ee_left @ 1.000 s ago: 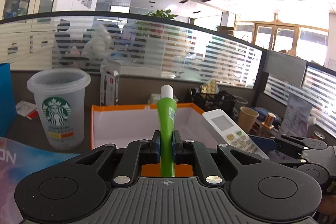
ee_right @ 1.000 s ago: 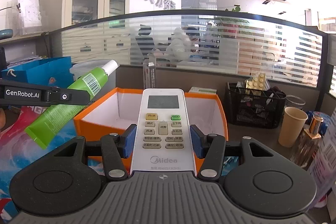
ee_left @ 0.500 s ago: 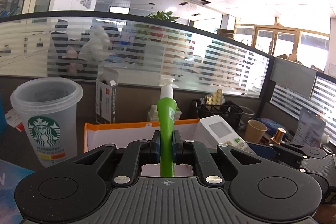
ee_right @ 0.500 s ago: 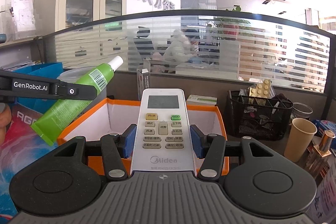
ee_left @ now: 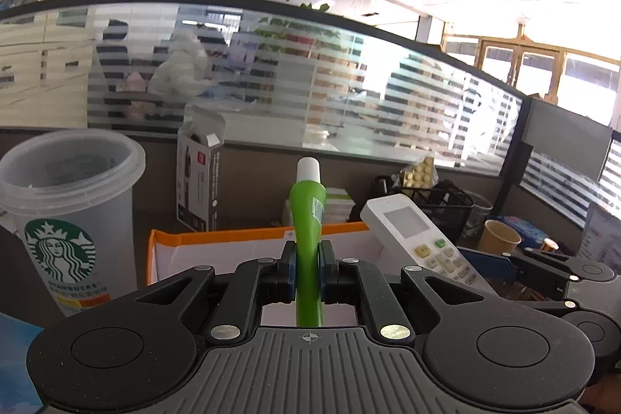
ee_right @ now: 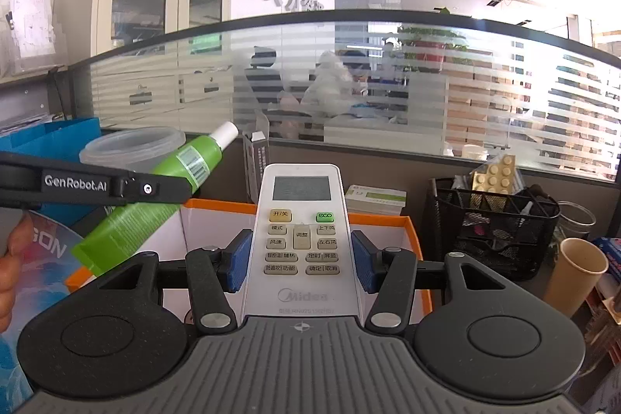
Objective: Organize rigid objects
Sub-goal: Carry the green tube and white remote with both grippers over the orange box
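My left gripper (ee_left: 307, 272) is shut on a green tube (ee_left: 306, 220) with a white cap, which points up and forward. The same green tube (ee_right: 155, 196) shows at the left of the right wrist view, clamped by the left gripper's black finger (ee_right: 155, 187). My right gripper (ee_right: 300, 260) is shut on a white Midea remote control (ee_right: 302, 239), buttons facing up; this remote control (ee_left: 411, 235) also appears at the right of the left wrist view. Both held things hover over an orange-rimmed white box (ee_right: 388, 227), whose near rim (ee_left: 217, 239) lies just ahead.
A clear Starbucks cup (ee_left: 70, 220) stands left of the box. Behind it are a small open carton (ee_left: 200, 177) and a booklet (ee_right: 374, 198). To the right sit a black mesh basket (ee_right: 493, 227) and a paper cup (ee_right: 574, 274). A blue bag (ee_right: 54, 138) stands far left. A person's hand (ee_right: 11, 258) shows at the left edge.
Both grippers have moved forward together toward the orange-rimmed box, each keeping its hold. The cup and the box sit nearer and lower in both views.
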The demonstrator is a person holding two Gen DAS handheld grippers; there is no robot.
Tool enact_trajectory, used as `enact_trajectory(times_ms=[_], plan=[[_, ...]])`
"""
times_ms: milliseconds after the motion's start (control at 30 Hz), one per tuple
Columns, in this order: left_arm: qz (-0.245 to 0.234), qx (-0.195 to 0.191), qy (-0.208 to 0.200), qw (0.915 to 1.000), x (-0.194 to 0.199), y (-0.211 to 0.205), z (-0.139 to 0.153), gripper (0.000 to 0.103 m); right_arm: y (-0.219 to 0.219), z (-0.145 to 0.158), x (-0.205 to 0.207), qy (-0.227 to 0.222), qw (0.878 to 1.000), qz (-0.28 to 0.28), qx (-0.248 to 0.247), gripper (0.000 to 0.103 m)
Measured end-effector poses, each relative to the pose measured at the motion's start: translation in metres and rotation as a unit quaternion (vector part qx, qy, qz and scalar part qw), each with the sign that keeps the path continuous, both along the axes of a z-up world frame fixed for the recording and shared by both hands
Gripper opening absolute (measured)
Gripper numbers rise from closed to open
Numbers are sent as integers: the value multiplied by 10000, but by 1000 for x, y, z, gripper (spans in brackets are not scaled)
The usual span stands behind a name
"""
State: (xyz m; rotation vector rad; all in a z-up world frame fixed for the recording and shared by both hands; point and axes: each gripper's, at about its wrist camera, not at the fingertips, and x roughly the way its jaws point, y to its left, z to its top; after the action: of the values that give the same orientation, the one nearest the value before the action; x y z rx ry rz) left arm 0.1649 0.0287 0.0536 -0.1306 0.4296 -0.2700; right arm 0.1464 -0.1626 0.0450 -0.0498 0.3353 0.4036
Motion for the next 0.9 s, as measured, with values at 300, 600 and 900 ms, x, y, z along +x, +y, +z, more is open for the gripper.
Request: enact_trajectory(times_ms=[300, 600, 900], plan=[[99, 28, 453, 9989, 22, 2, -27, 9, 6, -20, 31, 449, 9988, 169, 7, 50], [99, 50, 636, 9979, 32, 3, -39, 9, 10, -36, 47, 792, 9966, 201, -130, 50], [-2, 35, 876, 9961, 37, 2, -51, 9, 17, -46, 61, 1041, 9938, 230, -318, 50]])
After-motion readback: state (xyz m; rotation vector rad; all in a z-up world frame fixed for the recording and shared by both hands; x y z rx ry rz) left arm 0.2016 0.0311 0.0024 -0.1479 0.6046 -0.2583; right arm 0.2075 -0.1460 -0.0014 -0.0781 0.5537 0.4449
